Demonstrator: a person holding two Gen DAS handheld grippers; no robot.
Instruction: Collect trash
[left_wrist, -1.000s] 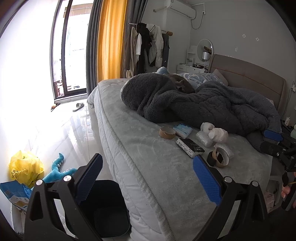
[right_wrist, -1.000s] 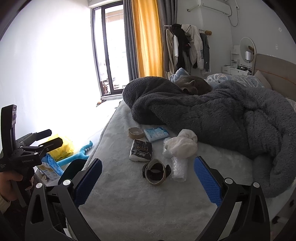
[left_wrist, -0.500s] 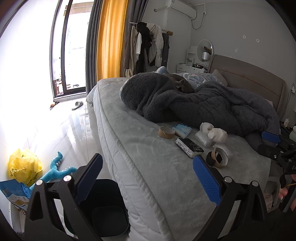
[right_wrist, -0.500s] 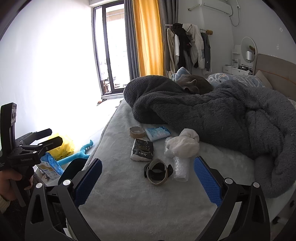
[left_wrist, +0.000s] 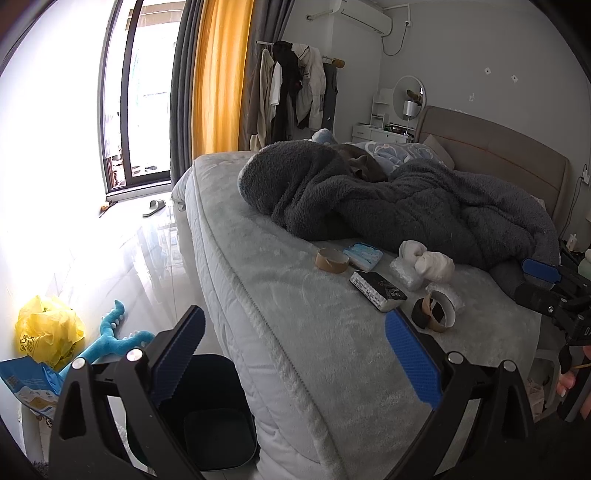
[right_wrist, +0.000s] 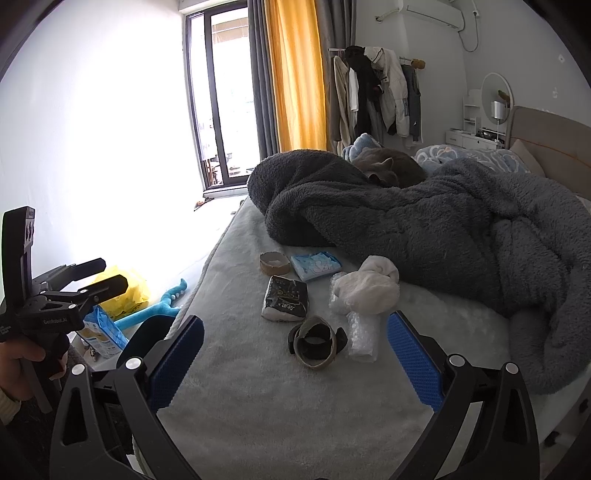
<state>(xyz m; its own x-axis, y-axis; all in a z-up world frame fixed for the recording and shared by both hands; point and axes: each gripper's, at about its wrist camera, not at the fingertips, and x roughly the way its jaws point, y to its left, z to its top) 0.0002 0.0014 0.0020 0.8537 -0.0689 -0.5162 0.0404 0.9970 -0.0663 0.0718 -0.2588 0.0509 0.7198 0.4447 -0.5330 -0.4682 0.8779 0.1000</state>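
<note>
Both jaws released, empty: left gripper (left_wrist: 291, 354) above the black trash bin (left_wrist: 207, 417) beside the bed (right_wrist: 229, 398); right gripper (right_wrist: 295, 360) near a crushed tape roll (right_wrist: 316, 345), tissue pack (right_wrist: 285, 303), bubble wrap (right_wrist: 364, 339).

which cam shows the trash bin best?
Left wrist. The black trash bin sits on the floor beside the bed, its open top and inner floor visible between the left tool's fingers. The right wrist shows only a rim sliver past the mattress edge.
</note>
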